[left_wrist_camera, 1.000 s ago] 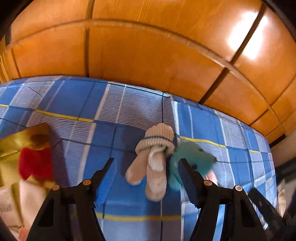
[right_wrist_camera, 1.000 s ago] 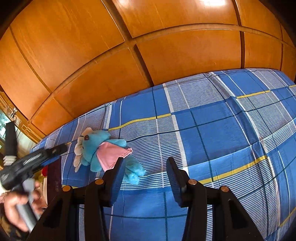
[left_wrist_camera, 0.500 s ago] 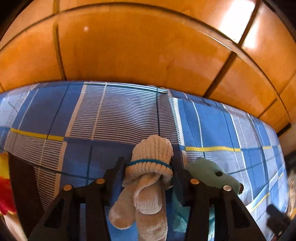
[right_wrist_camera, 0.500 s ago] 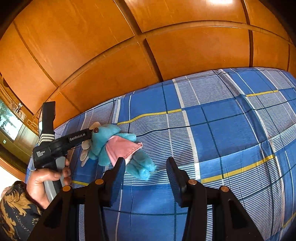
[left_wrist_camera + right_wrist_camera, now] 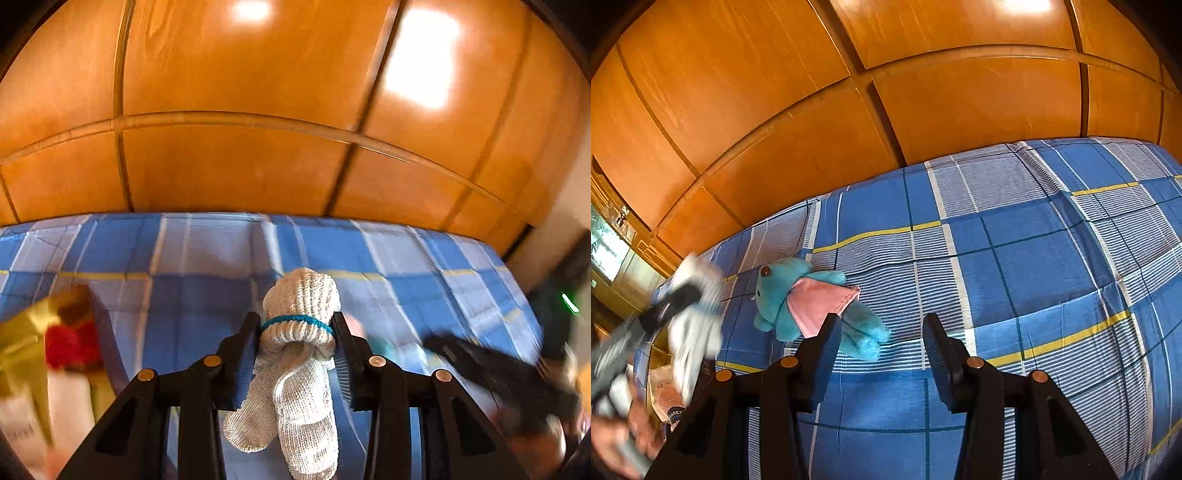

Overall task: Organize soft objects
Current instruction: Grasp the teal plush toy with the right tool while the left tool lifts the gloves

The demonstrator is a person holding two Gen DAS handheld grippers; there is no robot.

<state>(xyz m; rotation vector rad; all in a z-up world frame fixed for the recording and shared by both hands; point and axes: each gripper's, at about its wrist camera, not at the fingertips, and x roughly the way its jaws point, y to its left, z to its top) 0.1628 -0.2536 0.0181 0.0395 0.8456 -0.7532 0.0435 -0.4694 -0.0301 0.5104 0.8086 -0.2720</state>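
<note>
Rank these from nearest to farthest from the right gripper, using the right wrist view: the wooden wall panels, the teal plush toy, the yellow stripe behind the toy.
1. teal plush toy, just left of the right gripper
2. yellow stripe, beyond it on the bedsheet
3. wooden wall panels, behind the bed

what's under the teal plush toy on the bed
The teal plush toy lies flat on the blue checked bedsheet, and only sheet shows around it. The patch directly beneath it is covered, so anything there stays hidden.

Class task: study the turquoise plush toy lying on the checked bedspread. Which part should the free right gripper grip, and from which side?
Probably the turquoise plush toy by its legs. It lies flat on the bedspread, legs pointing toward the open right gripper. They form the narrowest, nearest part, so approach from above at the leg end.
</note>
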